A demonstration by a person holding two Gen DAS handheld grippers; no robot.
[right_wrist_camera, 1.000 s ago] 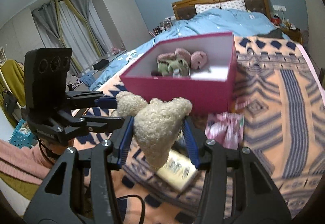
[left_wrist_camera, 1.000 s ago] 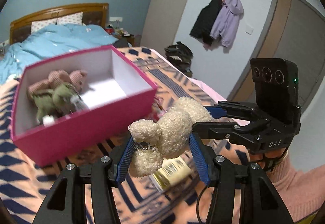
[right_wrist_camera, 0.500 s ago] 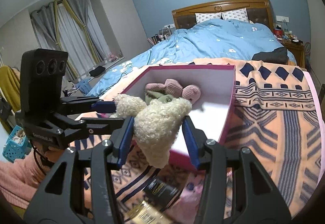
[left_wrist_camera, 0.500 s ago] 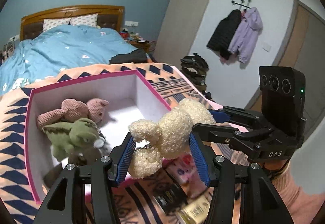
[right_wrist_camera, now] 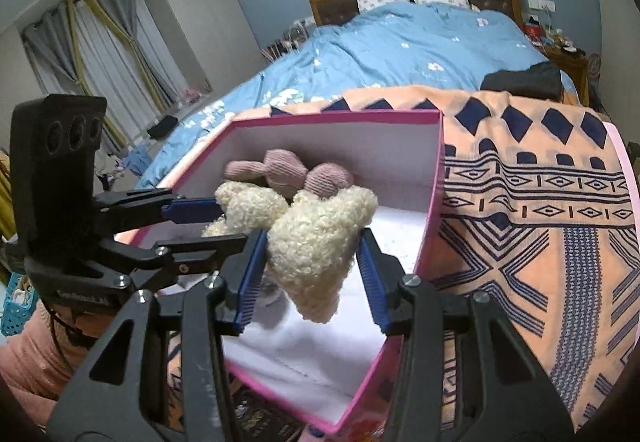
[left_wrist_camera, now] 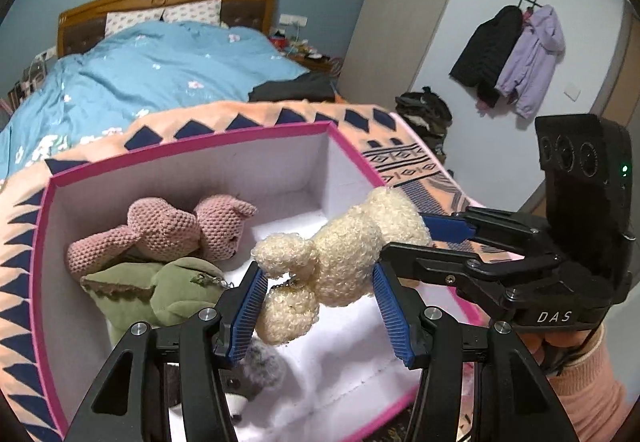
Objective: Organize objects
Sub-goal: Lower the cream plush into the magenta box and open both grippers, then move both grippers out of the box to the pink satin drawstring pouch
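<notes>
Both the left gripper (left_wrist_camera: pixel 320 306) and the right gripper (right_wrist_camera: pixel 310 274) clasp the cream plush bear (left_wrist_camera: pixel 340 262), stretched crosswise between them, directly above the pink box (left_wrist_camera: pixel 192 149).

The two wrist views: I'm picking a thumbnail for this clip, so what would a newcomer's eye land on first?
First, the cream plush bear, held in mid-air between both grippers, left gripper and right gripper, just above the open pink box. Next, the toys already lying in the box: a pink knitted toy against its back wall and a green plush in front of it. Behind, the blue bed fills the room.
</notes>
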